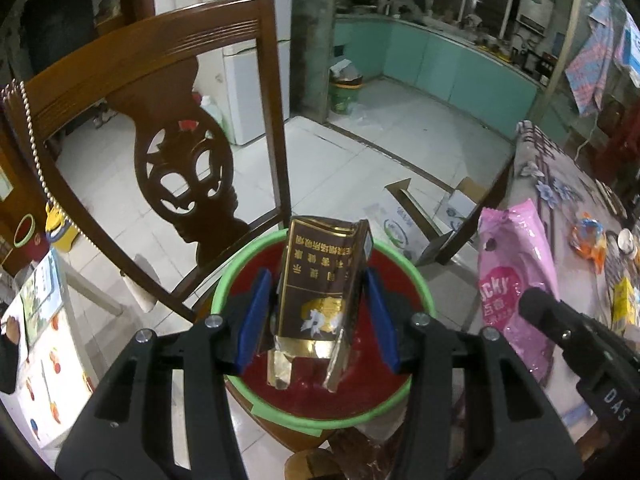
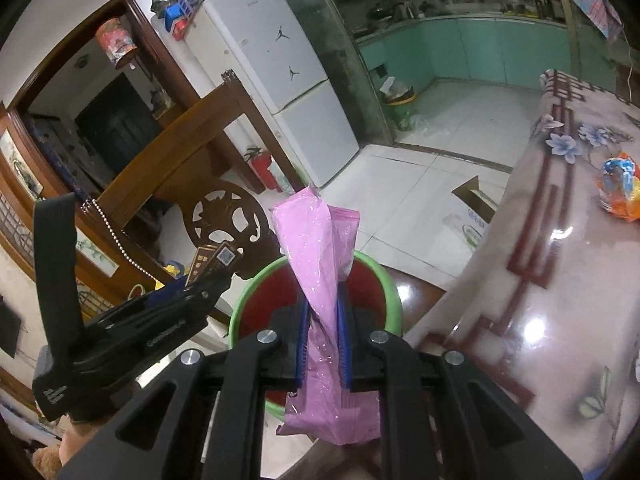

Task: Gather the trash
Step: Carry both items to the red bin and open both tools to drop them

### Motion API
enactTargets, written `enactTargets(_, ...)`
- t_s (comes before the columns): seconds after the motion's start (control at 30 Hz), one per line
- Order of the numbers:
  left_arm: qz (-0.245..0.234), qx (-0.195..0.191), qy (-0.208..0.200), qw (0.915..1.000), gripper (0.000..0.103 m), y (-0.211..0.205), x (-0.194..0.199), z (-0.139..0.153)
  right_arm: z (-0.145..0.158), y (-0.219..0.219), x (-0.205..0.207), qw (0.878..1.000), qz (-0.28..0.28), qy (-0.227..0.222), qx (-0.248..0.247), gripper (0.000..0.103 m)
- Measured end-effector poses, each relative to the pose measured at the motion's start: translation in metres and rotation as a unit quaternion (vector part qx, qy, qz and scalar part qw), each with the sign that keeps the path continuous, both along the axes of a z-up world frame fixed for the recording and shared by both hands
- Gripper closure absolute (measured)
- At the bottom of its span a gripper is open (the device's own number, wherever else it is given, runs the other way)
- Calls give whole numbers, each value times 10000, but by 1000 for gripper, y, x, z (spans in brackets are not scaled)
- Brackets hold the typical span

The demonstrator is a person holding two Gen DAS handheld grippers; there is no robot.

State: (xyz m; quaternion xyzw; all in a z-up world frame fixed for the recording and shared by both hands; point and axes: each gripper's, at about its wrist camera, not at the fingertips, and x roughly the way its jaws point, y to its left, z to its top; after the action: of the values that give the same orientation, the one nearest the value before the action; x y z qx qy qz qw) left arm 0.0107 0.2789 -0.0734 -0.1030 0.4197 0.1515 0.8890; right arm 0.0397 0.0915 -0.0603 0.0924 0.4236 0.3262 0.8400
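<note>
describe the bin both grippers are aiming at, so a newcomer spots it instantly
Find the carved wooden chair beside the floral-cloth table. On its seat stands the round bin: bright green rim, dark red inside. The other green bin stands far off by the kitchen.

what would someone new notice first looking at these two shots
Most striking is the crumpled brown-and-gold cigarette pack, held in the left gripper right over the red plastic bin with a green rim. Next comes the shiny pink snack wrapper, clamped upright in the right gripper above that same bin. Behind them stands a carved dark wooden chair, with a floral-covered table to the right.
</note>
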Motion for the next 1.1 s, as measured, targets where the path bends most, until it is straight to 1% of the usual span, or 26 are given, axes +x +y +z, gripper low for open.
enactTargets(0.03,30,-11,5,10000,56,2,0,0,-2,-2,0,10000,2,-1,3,90)
enactTargets(0.07,65,-18,11,10000,56,4,0,-1,-2,-1,1,10000,4,0,8,87)
enactTargets(0.1,98,-26,15,9999,56,4,0,-1,-3,-1,2,10000,-8,-3,-4,82)
enactTargets(0.13,178,-28,14,9998,52,6,-1,-2,-3,-1,1,10000,-20,-10,-5,73)
enactTargets(0.17,259,-42,4,9997,47,9,-1,-1,-3,-2,1,10000,-70,-24,-3,53)
enactTargets(0.2,336,-69,-42,9994,28,11,-3,0,-1,-5,-1,9998,-180,-99,13,47)
enactTargets(0.23,397,-79,-98,9991,14,12,-4,2,0,-7,-3,9995,-256,-166,18,47)
enactTargets(0.3,448,-49,-213,9988,13,11,-6,5,5,-14,-6,9988,-404,-264,-52,47)
enactTargets(0.33,444,-18,-207,9988,11,10,-5,5,7,-19,-8,9984,-470,-289,-81,47)
enactTargets(0.43,357,-48,-205,9991,10,5,-3,6,14,-40,-17,9968,-709,-366,-52,46)
enactTargets(0.47,307,-65,-221,9993,10,3,-3,7,17,-45,-20,9962,-775,-388,-66,44)
enactTargets(0.5,234,-49,-238,9994,9,-2,-2,8,19,-50,-23,9956,-837,-408,-79,42)
enactTargets(0.63,-26,61,-279,9996,7,-18,2,10,27,-75,-44,9940,-980,-471,-74,41)
enactTargets(0.83,-390,50,-388,9985,6,-47,6,18,38,-111,-88,9914,-1034,-677,-427,38)
enactTargets(0.93,-607,69,-454,9971,5,-68,8,22,41,-130,-106,9896,-1107,-737,-551,35)
enactTargets(1.0,-804,94,-496,9955,5,-84,9,25,44,-143,-117,9883,-1160,-783,-610,35)
enactTargets(1.1,-1078,116,-555,9926,5,-106,10,30,47,-162,-133,9846,-1238,-922,-825,34)
